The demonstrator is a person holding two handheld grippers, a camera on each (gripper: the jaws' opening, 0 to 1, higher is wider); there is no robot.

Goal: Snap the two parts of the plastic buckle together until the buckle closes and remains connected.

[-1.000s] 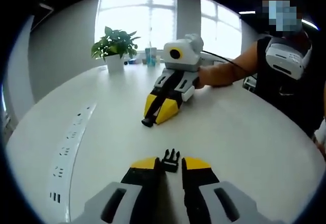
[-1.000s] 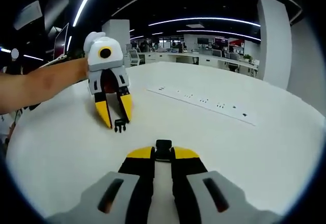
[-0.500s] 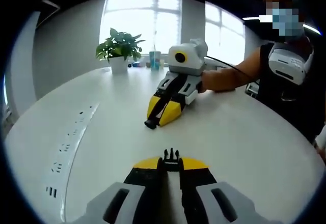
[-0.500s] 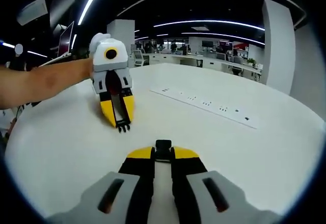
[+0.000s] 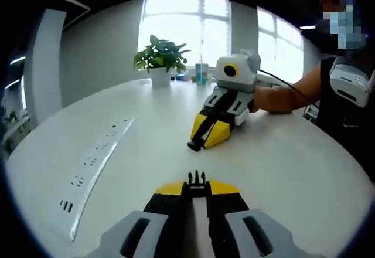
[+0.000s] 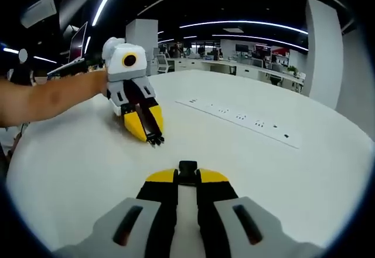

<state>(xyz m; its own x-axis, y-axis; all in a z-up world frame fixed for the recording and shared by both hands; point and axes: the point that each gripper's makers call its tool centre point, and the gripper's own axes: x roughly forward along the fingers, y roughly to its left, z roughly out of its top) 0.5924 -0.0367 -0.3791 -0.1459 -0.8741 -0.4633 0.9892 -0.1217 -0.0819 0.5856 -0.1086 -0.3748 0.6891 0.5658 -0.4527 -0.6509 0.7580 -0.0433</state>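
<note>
The pronged black buckle part (image 5: 197,180) sticks out between the yellow tips of my left gripper (image 5: 197,187), which is shut on it just above the white table (image 5: 281,170). In the right gripper view that same gripper (image 6: 154,139) hangs tilted over the table with the prongs (image 6: 156,142) at its tip. My right gripper (image 6: 187,177) is shut on the black socket part (image 6: 187,167). In the left gripper view it (image 5: 197,144) rests low on the table, the socket part (image 5: 192,146) a dark nub at its tip. The two parts are well apart.
A long white power strip (image 5: 94,164) is set into the table, and it also shows in the right gripper view (image 6: 240,119). A potted plant (image 5: 161,58) and a cup (image 5: 202,73) stand at the far edge. A person (image 5: 345,88) stands to the right, their forearm (image 6: 47,97) reaching in.
My left gripper closed on the pronged part, which lay between its open tips a second ago, and has since moved with it towards the right gripper. The right gripper stayed shut on the socket part.
</note>
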